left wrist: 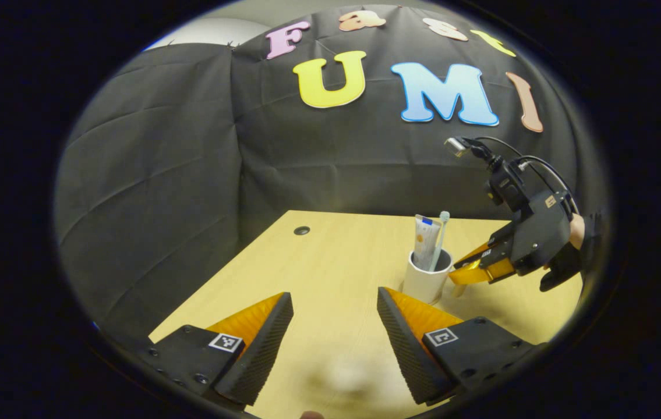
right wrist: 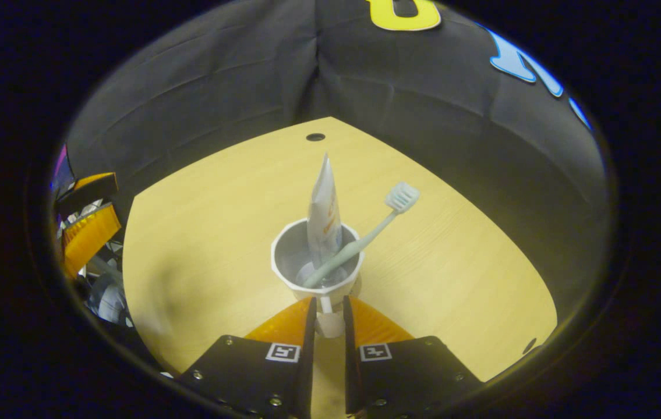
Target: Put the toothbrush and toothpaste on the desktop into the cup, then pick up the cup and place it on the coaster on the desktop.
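Observation:
A white cup (left wrist: 423, 282) stands upright over the wooden desktop (left wrist: 318, 256), with a toothpaste tube (left wrist: 425, 241) and a pale toothbrush (left wrist: 442, 233) sticking out of it. My right gripper (left wrist: 453, 276) reaches it from the right. In the right gripper view, the cup (right wrist: 292, 253) holds the toothpaste (right wrist: 322, 215) and the leaning toothbrush (right wrist: 365, 235), and my right gripper (right wrist: 328, 304) is shut on the cup's handle. Whether the cup rests on the desktop or hangs just above it I cannot tell. My left gripper (left wrist: 335, 294) is open over bare wood, left of the cup.
The desktop (right wrist: 219, 192) has a small round cable hole (left wrist: 301, 230) near its far corner, also in the right gripper view (right wrist: 315, 137). Black cloth walls close the far sides. The left gripper (right wrist: 88, 230) shows at the left edge of the right gripper view.

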`<control>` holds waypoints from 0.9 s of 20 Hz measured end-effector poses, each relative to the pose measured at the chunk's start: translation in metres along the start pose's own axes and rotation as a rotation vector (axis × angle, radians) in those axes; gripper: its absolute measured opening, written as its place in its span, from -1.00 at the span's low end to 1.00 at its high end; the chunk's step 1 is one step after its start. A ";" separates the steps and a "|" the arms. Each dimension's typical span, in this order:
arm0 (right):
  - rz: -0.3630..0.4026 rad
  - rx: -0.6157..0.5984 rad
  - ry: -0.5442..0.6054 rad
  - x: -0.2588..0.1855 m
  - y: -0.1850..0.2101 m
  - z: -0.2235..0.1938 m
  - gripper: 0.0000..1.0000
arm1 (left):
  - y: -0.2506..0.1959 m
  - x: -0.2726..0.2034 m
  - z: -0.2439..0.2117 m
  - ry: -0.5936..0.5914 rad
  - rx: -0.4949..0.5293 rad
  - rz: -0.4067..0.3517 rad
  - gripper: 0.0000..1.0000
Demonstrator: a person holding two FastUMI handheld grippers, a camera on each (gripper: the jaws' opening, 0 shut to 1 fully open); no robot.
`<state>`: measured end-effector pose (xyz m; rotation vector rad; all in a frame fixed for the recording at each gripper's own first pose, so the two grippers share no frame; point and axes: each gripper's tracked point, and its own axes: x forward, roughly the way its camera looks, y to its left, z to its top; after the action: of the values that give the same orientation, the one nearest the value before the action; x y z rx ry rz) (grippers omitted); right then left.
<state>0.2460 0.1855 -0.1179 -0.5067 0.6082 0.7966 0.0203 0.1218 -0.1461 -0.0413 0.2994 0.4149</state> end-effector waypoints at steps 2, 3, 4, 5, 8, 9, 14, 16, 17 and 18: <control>-0.008 -0.006 -0.006 -0.003 0.000 0.001 -0.55 | -0.005 -0.003 0.005 -0.008 0.004 -0.011 0.95; -0.010 -0.008 -0.013 -0.004 0.000 0.004 -0.55 | -0.009 -0.004 0.007 -0.012 0.007 -0.017 0.95; -0.014 -0.006 -0.020 -0.005 0.000 0.007 -0.55 | -0.012 -0.005 0.009 -0.017 0.009 -0.023 1.00; -0.018 -0.002 -0.029 -0.009 0.001 0.008 -0.55 | -0.013 -0.006 0.010 -0.022 0.011 -0.029 0.94; -0.041 -0.002 -0.056 -0.021 0.002 0.014 -0.55 | -0.020 -0.013 0.016 -0.041 0.018 -0.049 0.94; -0.039 0.004 -0.069 -0.029 0.004 0.016 -0.55 | -0.023 -0.016 0.020 -0.051 0.019 -0.057 0.95; -0.102 0.077 -0.192 -0.077 0.016 0.036 -0.60 | -0.039 -0.030 0.048 -0.121 0.033 -0.111 0.87; -0.158 0.114 -0.266 -0.104 0.019 0.045 -0.59 | -0.046 -0.037 0.067 -0.162 0.032 -0.137 0.96; -0.197 0.122 -0.301 -0.117 0.019 0.047 -0.58 | -0.049 -0.041 0.079 -0.184 0.034 -0.148 0.96; -0.240 0.123 -0.331 -0.130 0.019 0.049 -0.58 | -0.052 -0.046 0.090 -0.210 0.038 -0.158 0.96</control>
<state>0.1753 0.1623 0.0010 -0.3176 0.2809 0.5931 0.0263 0.0656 -0.0474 0.0159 0.0962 0.2533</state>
